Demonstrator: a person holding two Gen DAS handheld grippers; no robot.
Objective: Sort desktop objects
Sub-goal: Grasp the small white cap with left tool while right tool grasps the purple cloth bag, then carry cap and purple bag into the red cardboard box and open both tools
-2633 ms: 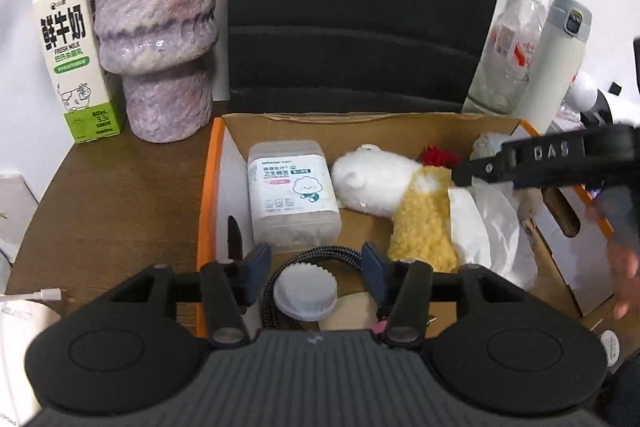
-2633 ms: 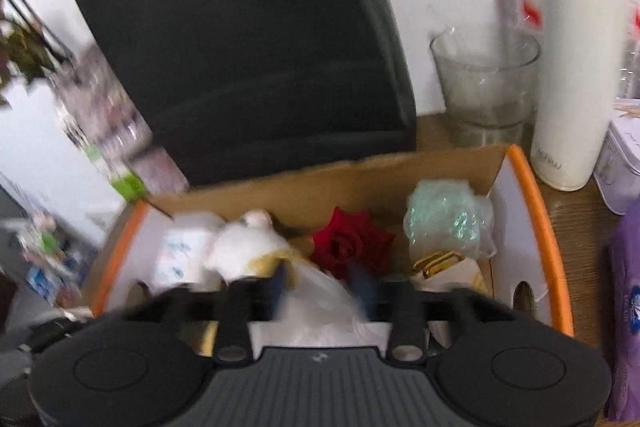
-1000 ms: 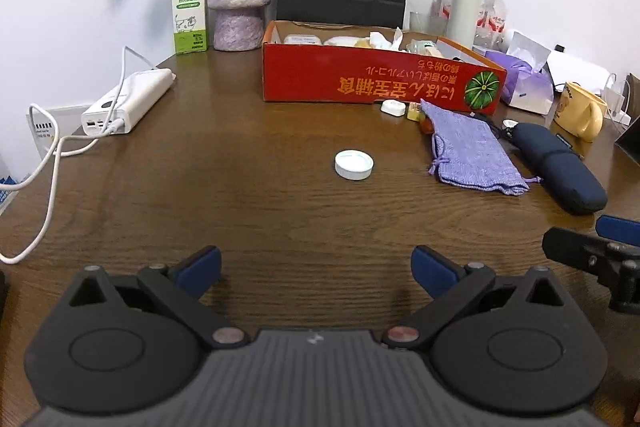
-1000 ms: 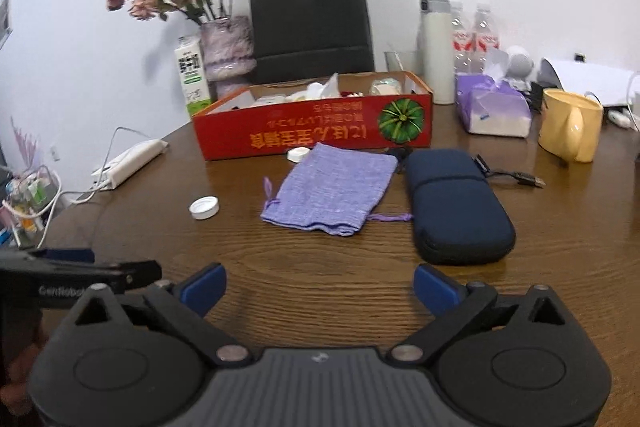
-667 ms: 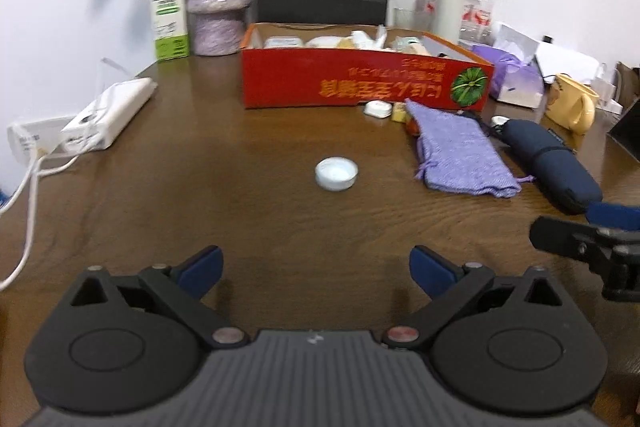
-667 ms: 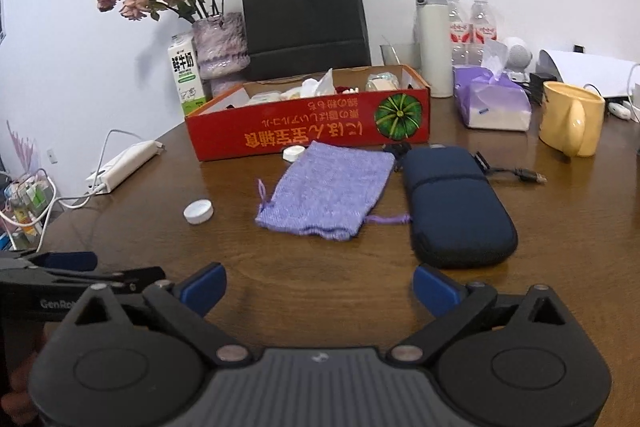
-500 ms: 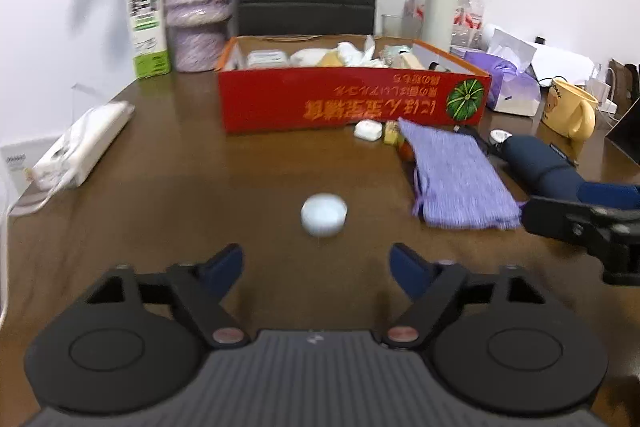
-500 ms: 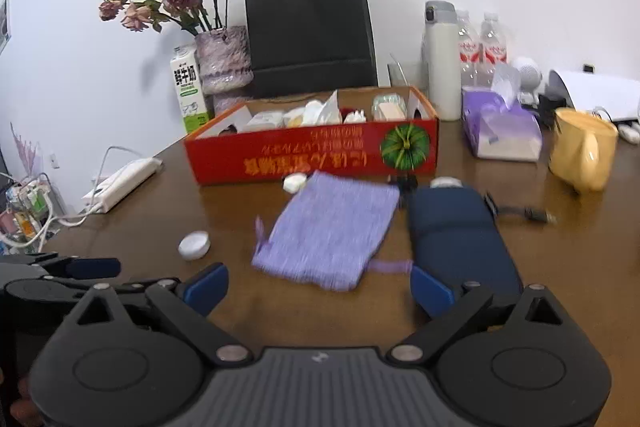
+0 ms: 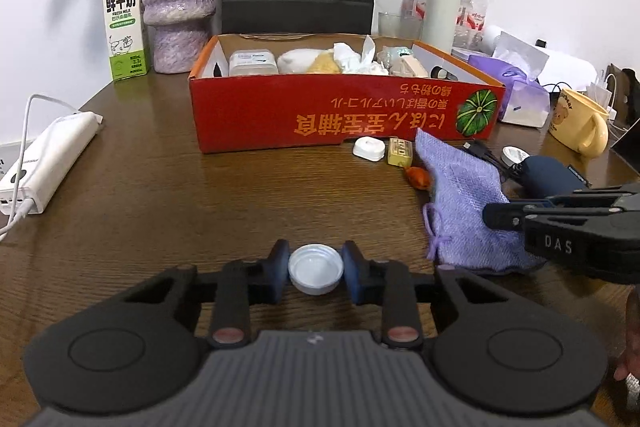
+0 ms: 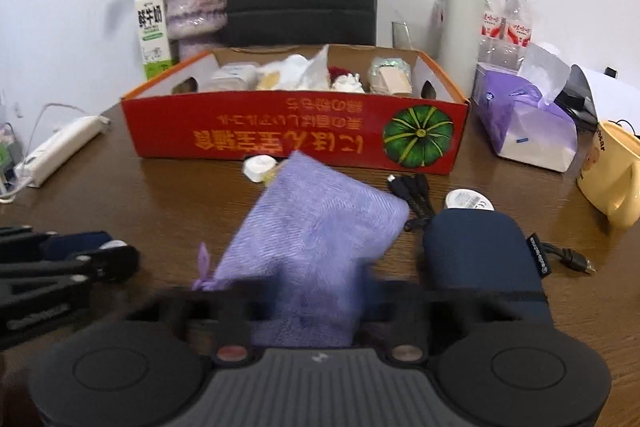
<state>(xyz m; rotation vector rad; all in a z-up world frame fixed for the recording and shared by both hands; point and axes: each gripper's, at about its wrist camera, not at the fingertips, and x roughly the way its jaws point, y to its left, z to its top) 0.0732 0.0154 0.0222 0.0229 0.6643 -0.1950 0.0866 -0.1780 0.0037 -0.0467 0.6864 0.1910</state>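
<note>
My left gripper (image 9: 316, 273) is shut on a white bottle cap (image 9: 316, 268) low over the brown table (image 9: 200, 195). The red cardboard box (image 9: 344, 111) behind it holds several items. My right gripper (image 10: 320, 301) is blurred by motion over the near end of a purple cloth pouch (image 10: 316, 227); its fingers sit either side of the cloth. It also shows at the right of the left wrist view (image 9: 520, 215). A navy case (image 10: 484, 255) lies right of the pouch.
A white disc (image 9: 369, 148), a yellow packet (image 9: 400, 151) and an orange bit (image 9: 418, 177) lie in front of the box. A power bank (image 9: 48, 163), milk carton (image 9: 123, 21), vase (image 9: 178, 7), thermos (image 9: 440, 7), tissue pack (image 10: 528, 123), yellow mug (image 9: 578, 123) and cables (image 10: 412, 195) ring the table.
My left gripper moved forward to the white cap and closed on it. My right gripper moved forward and down onto the purple pouch, its fingers narrowing.
</note>
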